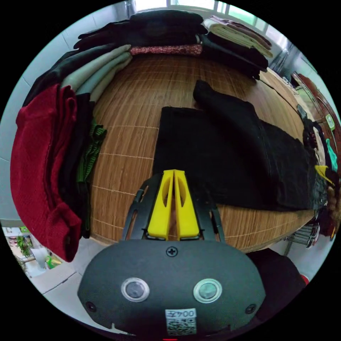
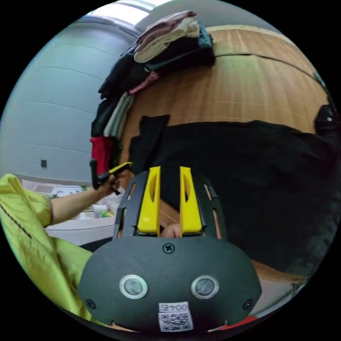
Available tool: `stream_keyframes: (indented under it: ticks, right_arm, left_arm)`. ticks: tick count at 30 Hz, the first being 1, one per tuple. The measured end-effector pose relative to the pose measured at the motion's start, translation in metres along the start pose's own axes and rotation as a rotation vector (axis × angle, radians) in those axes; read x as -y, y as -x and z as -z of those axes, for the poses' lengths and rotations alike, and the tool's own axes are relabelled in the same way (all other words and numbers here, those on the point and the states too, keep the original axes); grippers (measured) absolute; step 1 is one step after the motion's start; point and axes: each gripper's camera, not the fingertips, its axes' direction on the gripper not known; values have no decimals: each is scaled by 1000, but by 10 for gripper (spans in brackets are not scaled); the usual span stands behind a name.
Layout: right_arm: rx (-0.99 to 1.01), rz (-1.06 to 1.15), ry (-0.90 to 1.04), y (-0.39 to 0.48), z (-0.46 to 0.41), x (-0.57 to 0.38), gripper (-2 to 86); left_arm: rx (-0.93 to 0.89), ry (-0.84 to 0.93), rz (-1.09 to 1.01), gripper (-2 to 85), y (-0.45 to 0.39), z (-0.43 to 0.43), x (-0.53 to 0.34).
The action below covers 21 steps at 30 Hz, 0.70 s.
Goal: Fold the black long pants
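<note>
Black long pants laid out on bamboo-mat surface; both grippers empty above near edge.

Left gripper view: left gripper [image 1: 174, 172] at lower centre, yellow jaws pressed together, tips over the near edge of the black long pants [image 1: 227, 156], gripping nothing. Pants span centre to right of frame on the mat [image 1: 142, 96]; one leg end angles toward upper centre. Folded clothes stacks [image 1: 46, 156] line left and top edges. Right gripper view: right gripper [image 2: 169, 169] jaws parted by a narrow gap, empty; pants fill centre-right; the left gripper shows at mid-left in a person's hand [image 2: 108, 184].
</note>
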Motion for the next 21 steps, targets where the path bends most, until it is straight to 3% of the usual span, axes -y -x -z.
stream_keyframes:
  ticks: [4,8,11,13,15,19,21]
  right_arm:
    - [160,-109,-11,8,-69,44,130]
    - [148,-172,34,18,-115,66,130]
    - [124,-183,42,35,-137,75,44]
    - [24,10,-65,85,-130,82,17]
    - [-59,209,-47,136,-133,85,14]
    - [-381,645,127,238,-195,57,29]
    - [-505,761,244,255,-238,35,44]
  left_arm:
    - [-59,14,-43,6,42,0,18]
    - [-238,18,16,5,112,-7,36]
    - [-335,43,26,5,156,-13,53]
    - [-384,68,35,5,181,-15,66]
    - [-383,51,77,4,214,-9,79]
    - [-451,53,199,1,274,-11,87]
    - [-459,82,249,1,308,-19,90]
